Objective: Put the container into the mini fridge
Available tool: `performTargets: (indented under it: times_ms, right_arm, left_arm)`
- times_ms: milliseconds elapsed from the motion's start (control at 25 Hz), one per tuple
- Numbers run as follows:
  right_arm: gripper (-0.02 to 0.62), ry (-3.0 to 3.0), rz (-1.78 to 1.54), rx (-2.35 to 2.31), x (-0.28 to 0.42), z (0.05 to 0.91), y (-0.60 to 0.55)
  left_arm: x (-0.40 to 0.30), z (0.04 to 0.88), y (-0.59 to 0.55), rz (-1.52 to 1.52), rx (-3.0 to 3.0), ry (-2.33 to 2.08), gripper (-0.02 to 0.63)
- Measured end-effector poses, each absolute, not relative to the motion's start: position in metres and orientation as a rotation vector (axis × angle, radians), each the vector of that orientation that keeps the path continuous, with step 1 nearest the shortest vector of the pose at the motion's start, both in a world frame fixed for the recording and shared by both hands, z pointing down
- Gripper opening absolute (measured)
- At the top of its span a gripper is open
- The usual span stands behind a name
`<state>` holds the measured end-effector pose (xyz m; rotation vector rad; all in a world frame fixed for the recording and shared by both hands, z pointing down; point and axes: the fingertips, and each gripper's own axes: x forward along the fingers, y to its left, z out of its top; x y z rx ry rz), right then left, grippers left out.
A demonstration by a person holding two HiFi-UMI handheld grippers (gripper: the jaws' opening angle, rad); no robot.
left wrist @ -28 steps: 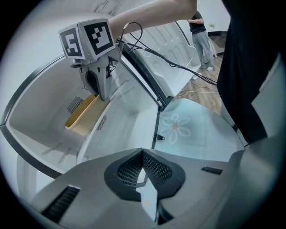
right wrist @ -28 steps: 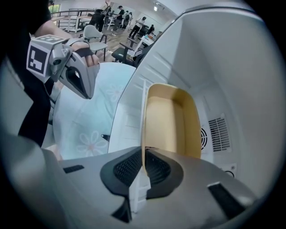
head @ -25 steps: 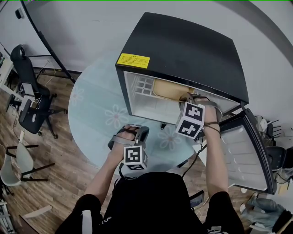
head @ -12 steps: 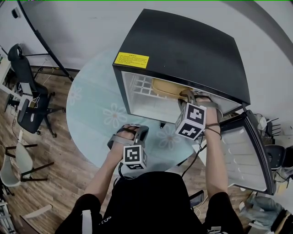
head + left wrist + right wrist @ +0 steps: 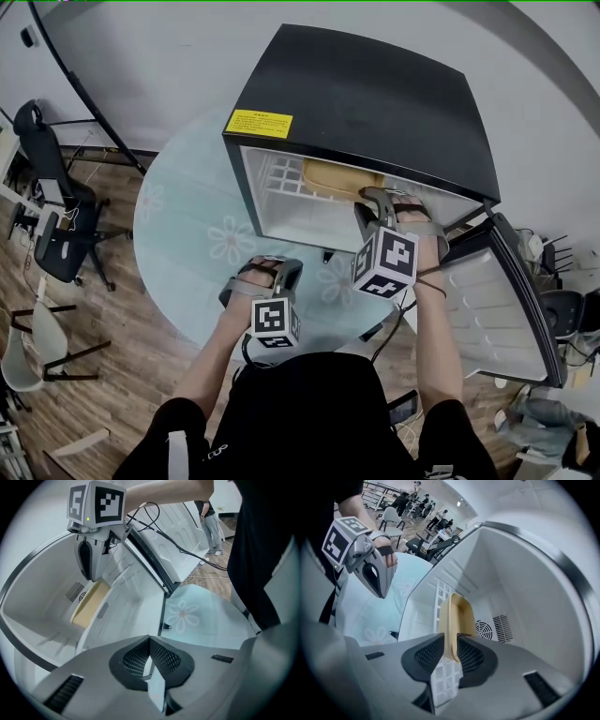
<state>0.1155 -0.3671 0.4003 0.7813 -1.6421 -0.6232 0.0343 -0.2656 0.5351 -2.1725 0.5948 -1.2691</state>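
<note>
Our left gripper (image 5: 149, 643) has its jaws clenched on nothing. Just beyond them lies the pale blue table (image 5: 201, 620), and farther up the open fridge door (image 5: 183, 541). Our right gripper (image 5: 451, 645) has its jaws grasping the near rim of the tan container (image 5: 459, 613). The container runs straight ahead from the jaws into the mini fridge (image 5: 525, 583) and appears to rest on the white wire shelf (image 5: 439, 597). Behind it, right of the jaws, is a round vent (image 5: 483, 630).
</note>
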Motion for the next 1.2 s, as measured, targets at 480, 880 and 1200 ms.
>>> performTargets:
  times_ms: [480, 880, 1200]
  right_arm:
    - [0.008, -1.782, -0.594, 1.002, 0.119, 0.394, -0.318]
    - [0.008, -1.873, -0.507, 1.277, 0.131, 0.403, -0.285]
    - [0.008, -1.929, -0.469, 1.442, 0.130, 0.406, -0.262]
  left_arm:
    - [0.048, 0.521, -0.250, -1.197, -2.231, 0.637, 0.015]
    - [0.063, 0.488, -0.246, -0.971, -2.350, 0.831, 0.015]
    - [0.059, 0.461, -0.250, -0.724, -2.434, 1.163, 0.015]
